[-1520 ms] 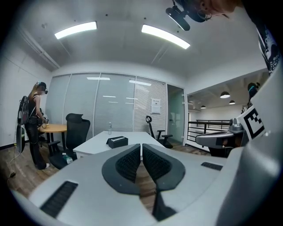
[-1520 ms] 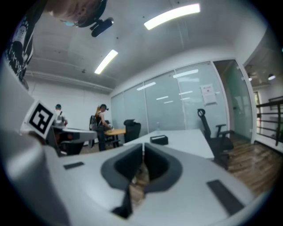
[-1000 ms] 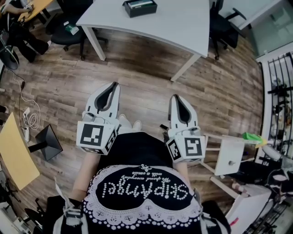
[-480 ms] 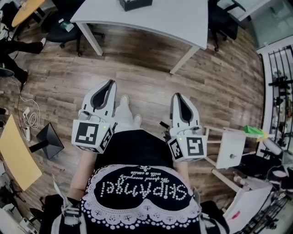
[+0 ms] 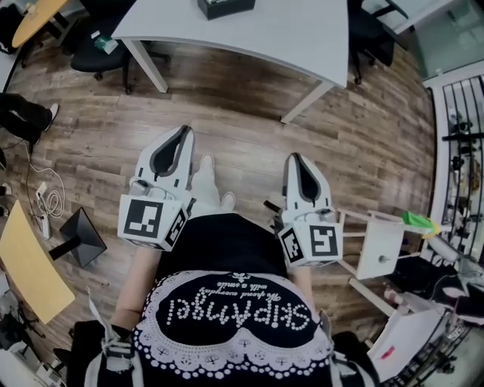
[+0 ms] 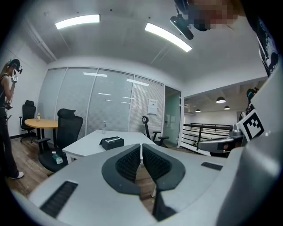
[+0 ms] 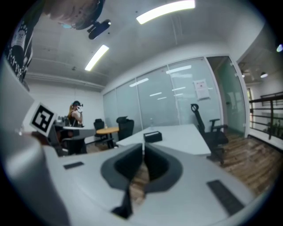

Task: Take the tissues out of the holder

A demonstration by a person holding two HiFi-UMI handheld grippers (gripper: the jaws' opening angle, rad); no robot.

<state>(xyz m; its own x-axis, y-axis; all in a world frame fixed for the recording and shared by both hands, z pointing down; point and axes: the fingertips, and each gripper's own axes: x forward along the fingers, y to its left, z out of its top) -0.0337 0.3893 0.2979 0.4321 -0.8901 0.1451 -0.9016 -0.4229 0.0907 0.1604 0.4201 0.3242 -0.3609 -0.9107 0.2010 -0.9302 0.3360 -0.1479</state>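
The tissue holder [image 5: 225, 6] is a dark box with a pale top. It stands on the white table [image 5: 280, 34] at the top edge of the head view, and it also shows as the holder [image 6: 111, 142] and as the holder [image 7: 152, 136] in the two gripper views. My left gripper [image 5: 184, 130] and right gripper [image 5: 296, 156] are held close to my body over the wooden floor, well short of the table. Both point toward the table. The left gripper [image 6: 141, 145] has its jaws together with nothing between them. The right gripper [image 7: 144, 145] is shut the same way.
Black office chairs [image 5: 98, 57] stand around the table. A white stool [image 5: 378, 246] is at my right, beside a black railing [image 5: 461, 136]. On the left floor are a black stand [image 5: 76, 234], a cable [image 5: 45, 196] and a tan board [image 5: 26, 264]. A person [image 6: 6, 128] stands far left.
The head view has shifted, so the table and holder sit higher in the frame. The left gripper has edged slightly forward. Both grippers stay shut.
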